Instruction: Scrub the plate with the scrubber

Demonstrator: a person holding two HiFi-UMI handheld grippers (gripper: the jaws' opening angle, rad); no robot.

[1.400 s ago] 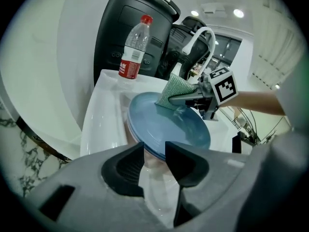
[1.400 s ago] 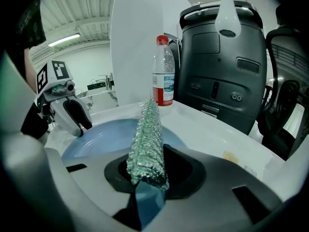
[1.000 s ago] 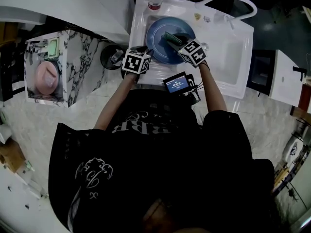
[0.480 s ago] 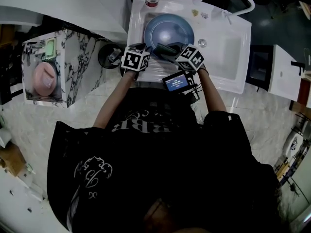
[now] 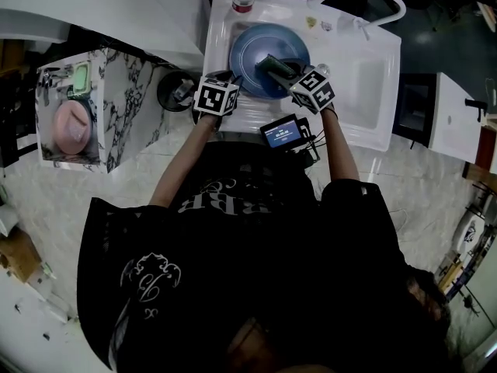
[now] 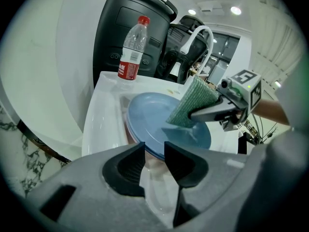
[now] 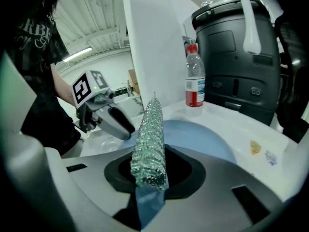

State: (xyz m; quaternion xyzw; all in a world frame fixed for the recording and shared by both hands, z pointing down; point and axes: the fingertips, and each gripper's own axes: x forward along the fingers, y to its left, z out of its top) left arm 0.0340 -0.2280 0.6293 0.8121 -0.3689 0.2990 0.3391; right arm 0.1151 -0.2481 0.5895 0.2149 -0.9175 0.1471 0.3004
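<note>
The scrubber (image 5: 276, 67) has slid farther onto the plate (image 5: 256, 49) in the white sink (image 5: 373, 68).

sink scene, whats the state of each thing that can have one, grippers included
round blue plate: in the white sink, near rim gripped
green mesh scrubber: pinched on edge, lower corner on the plate
clear plastic bottle with red cap: upright, capped
left gripper: shut on the plate's rim
right gripper: shut on the scrubber
</note>
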